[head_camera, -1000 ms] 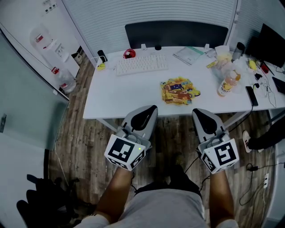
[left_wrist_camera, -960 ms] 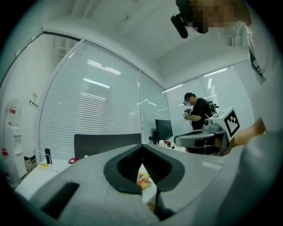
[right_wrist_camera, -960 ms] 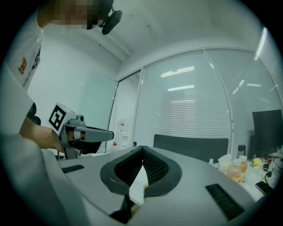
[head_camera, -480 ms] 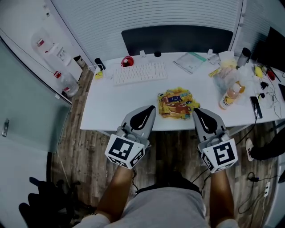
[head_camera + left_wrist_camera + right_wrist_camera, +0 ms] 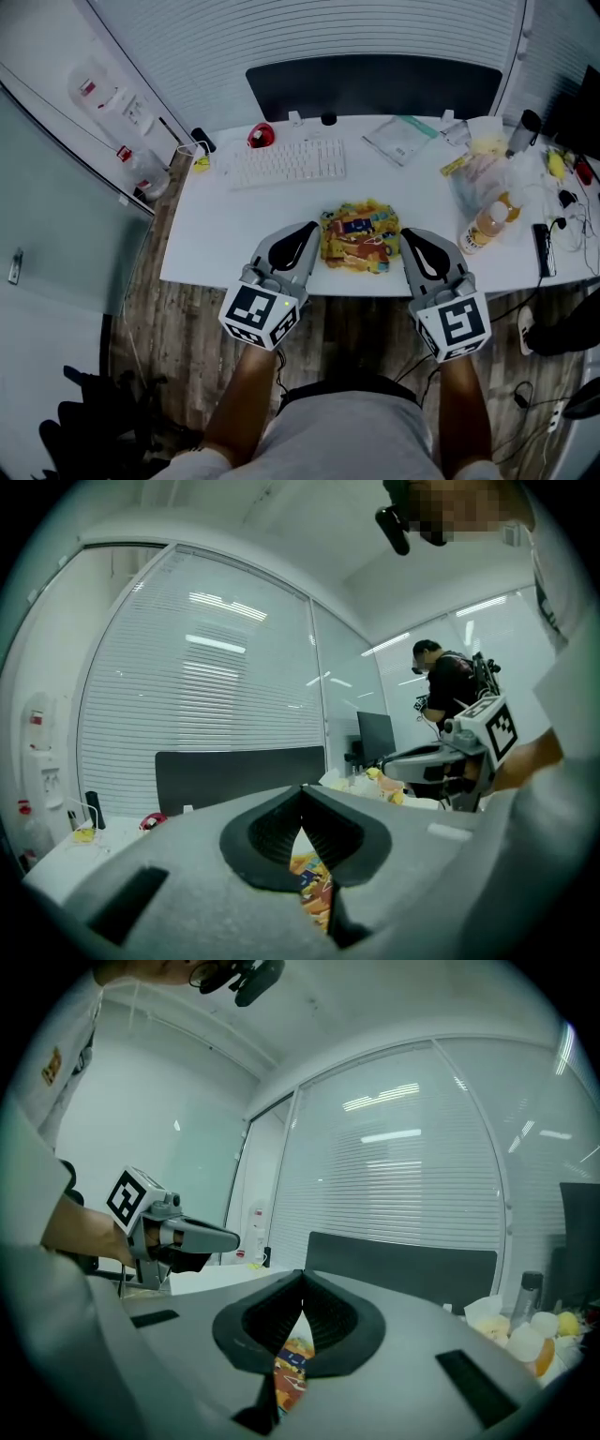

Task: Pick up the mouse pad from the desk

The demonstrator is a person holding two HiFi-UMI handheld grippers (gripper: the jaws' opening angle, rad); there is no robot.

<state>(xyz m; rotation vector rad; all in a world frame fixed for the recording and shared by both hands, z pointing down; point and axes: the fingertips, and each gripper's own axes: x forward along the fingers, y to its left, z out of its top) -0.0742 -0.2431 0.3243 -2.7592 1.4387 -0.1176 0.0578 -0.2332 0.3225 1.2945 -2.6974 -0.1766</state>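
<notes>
Head view: mouse pad (image 5: 359, 236) lies flat at the worktop's (image 5: 225, 230) front edge, about midway along. My left hand-held gripper (image 5: 307, 231) is just beside its left side and my right hand-held gripper (image 5: 412, 237) just beside its right. Both have jaws pressed together, holding nothing. Keyboard (image 5: 284, 161) sits near the back edge.
</notes>
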